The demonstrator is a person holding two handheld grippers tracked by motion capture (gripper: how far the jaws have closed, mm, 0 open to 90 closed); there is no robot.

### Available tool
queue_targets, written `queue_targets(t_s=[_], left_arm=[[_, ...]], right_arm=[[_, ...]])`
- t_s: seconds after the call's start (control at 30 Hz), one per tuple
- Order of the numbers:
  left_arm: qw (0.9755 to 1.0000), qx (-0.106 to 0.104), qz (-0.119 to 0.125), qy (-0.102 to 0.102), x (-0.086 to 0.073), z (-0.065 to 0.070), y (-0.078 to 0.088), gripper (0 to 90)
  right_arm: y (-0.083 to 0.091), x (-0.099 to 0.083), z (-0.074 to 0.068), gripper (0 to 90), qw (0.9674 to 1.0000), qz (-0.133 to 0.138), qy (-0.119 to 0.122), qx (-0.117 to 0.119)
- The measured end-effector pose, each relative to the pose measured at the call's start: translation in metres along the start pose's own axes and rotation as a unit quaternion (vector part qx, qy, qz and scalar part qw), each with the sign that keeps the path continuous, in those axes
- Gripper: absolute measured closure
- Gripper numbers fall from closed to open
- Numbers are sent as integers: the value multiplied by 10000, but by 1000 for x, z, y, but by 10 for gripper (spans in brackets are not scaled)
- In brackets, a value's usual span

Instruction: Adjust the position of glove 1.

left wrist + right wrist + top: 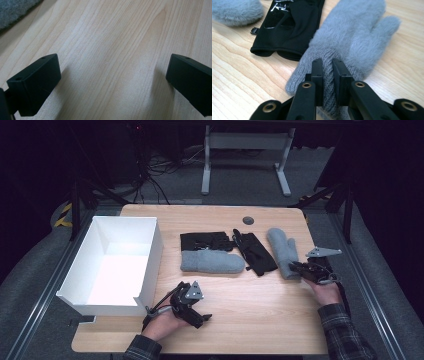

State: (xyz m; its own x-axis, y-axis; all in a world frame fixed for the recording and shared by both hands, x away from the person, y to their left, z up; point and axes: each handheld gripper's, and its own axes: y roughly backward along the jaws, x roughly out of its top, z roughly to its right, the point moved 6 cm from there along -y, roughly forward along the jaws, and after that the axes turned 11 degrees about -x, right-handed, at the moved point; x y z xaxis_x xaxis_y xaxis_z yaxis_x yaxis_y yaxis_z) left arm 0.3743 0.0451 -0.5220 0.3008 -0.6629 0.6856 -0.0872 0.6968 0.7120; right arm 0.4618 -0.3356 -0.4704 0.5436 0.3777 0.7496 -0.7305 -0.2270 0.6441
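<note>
The pale wooden table (pixel 250 320) with its rounded corners takes up the middle of the high view, and my two forearms come in from the bottom edge. Next in size is the open white rectangular box (pixel 150 262), standing at the left of the table with its near wall partly cut away. To the right of the box, in the upper middle of the table, lie four gloves in a loose row: a flat black fabric glove (pixel 206 241) farthest back, a fluffy grey mitten (pixel 212 261) lying crosswise just in front of it and touching it, a second black fabric glove with a pale print (pixel 254 252) set on a slant, and at the right the second fluffy grey mitten with a ribbed knit cuff (pixel 283 251), its fingertip end pointing away from me and its cuff toward the right of the frame's centre. My right gripper (pixel 327 75) is at that cuff; in the right gripper view its two black jaws stand close together with the ribbed knit pinched between them, so I have the mitten's cuff (pixel 329 82) clamped while the rest of it lies flat on the wood, just beside the printed black glove (pixel 289 30). My left gripper (pixel 112 75) rests low at the lower left of the table near the box's front corner, jaws spread wide over bare wood with nothing between them. A small dark round disc (pixel 248 220) sits near the table's far edge.
</note>
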Motion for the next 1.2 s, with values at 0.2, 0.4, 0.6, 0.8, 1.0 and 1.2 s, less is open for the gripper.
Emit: queue_targets(t_s=[0.2, 0.4, 0.6, 0.8, 1.0, 1.2], left_arm=[[10000, 0, 1, 0, 0, 0, 0, 1], [10000, -4, 0, 0, 0, 0, 0, 1], [10000, -3, 1, 1, 0, 0, 0, 1], [10000, 1, 0, 1, 0, 0, 0, 1], [10000, 6, -3, 0, 0, 0, 0, 2], [10000, 6, 0, 3, 0, 0, 0, 1]], right_arm=[[14, 5, 5, 829, 9995, 290, -84, 55], [24, 8, 5, 834, 9990, 441, -28, 119], [37, 9, 1, 836, 9986, 526, 58, 74], [47, 0, -7, 834, 9988, 463, 107, 121], [57, -19, -22, 827, 9994, 237, 158, 189], [68, -37, -31, 740, 9994, 29, 120, 317]])
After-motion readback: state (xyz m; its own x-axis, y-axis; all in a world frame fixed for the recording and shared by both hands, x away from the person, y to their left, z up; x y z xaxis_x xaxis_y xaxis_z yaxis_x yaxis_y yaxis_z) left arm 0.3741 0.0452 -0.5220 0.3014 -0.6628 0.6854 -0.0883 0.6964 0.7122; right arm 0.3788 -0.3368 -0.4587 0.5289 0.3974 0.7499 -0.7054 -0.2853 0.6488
